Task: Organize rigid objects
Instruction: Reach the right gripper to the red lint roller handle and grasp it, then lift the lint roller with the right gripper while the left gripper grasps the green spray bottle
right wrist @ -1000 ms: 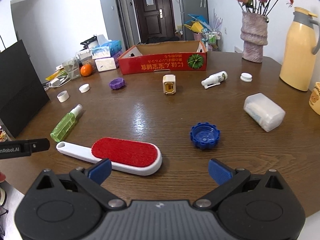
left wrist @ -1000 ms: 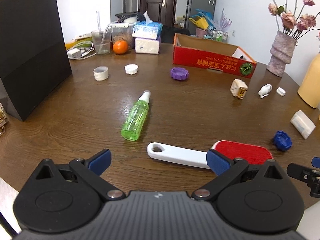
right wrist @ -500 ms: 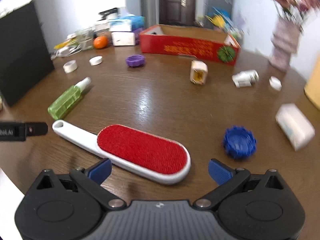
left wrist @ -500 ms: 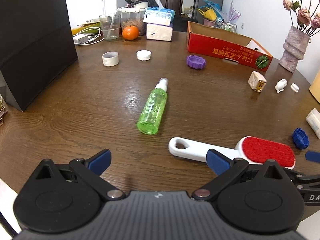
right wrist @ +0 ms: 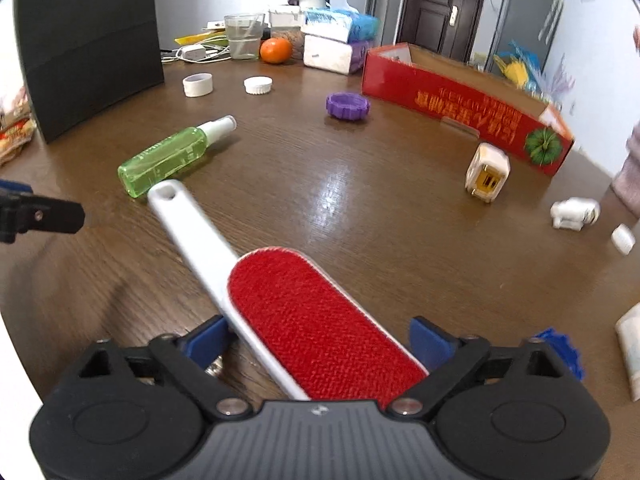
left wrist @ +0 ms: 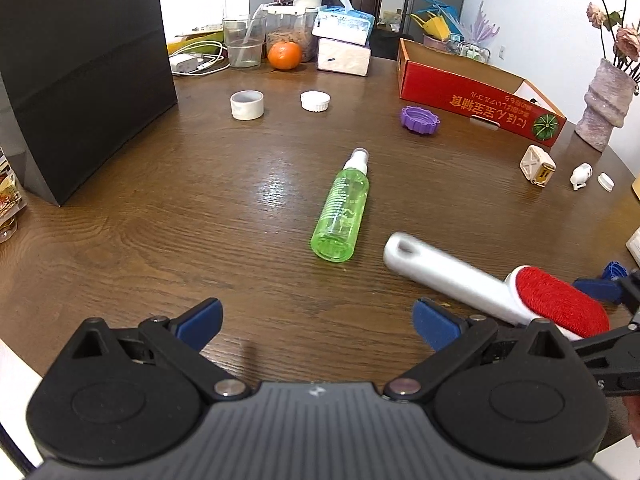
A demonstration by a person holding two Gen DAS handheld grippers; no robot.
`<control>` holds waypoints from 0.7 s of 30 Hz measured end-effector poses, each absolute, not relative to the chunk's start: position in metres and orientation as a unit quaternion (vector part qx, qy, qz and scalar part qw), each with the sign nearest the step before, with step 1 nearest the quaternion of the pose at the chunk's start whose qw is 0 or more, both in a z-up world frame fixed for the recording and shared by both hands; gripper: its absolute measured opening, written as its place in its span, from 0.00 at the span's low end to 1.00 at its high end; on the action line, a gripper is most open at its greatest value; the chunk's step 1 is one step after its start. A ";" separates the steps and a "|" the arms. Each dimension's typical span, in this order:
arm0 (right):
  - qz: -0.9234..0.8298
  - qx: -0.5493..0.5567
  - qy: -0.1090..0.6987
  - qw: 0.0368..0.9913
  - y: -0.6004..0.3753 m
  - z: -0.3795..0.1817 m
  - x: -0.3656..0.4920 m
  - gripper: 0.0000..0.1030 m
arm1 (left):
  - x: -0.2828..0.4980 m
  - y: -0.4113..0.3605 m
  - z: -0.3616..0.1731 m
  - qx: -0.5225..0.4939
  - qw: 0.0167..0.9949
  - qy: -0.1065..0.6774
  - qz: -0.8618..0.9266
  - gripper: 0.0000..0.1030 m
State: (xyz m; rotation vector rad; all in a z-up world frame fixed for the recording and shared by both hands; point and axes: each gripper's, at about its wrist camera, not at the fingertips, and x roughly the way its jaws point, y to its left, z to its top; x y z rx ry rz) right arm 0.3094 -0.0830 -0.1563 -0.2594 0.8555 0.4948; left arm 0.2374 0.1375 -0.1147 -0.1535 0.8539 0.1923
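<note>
A lint brush (right wrist: 304, 312) with a red pad and a white handle lies slantwise on the brown table (right wrist: 360, 220). My right gripper (right wrist: 320, 336) is closing on its red head, and both blue pads meet the head's edges. The left wrist view shows the brush (left wrist: 460, 280) at lower right, its handle blurred, with one of the right gripper's fingers (left wrist: 596, 288) beside it. Low over bare table, my left gripper (left wrist: 316, 316) is open and holds nothing. A green spray bottle (left wrist: 340, 212) lies just beyond, close to the handle's end.
A red cardboard box (left wrist: 480, 96) stands open at the back right. Scattered caps include a purple one (left wrist: 420, 120), a white one (left wrist: 316, 101) and a blue one (right wrist: 560, 352). A small white and yellow cube (right wrist: 486, 178) and a tall black bag (left wrist: 80, 72) also stand here.
My right gripper has come down over the brush's red head and its jaws have narrowed onto it. The brush has swung, its handle now nearer the green bottle. The left gripper crept forward.
</note>
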 end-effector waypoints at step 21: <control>0.174 -0.045 0.358 0.916 -0.105 -0.163 0.300 0.53 | 0.241 0.144 -0.120 -0.084 0.903 0.411 0.091 1.00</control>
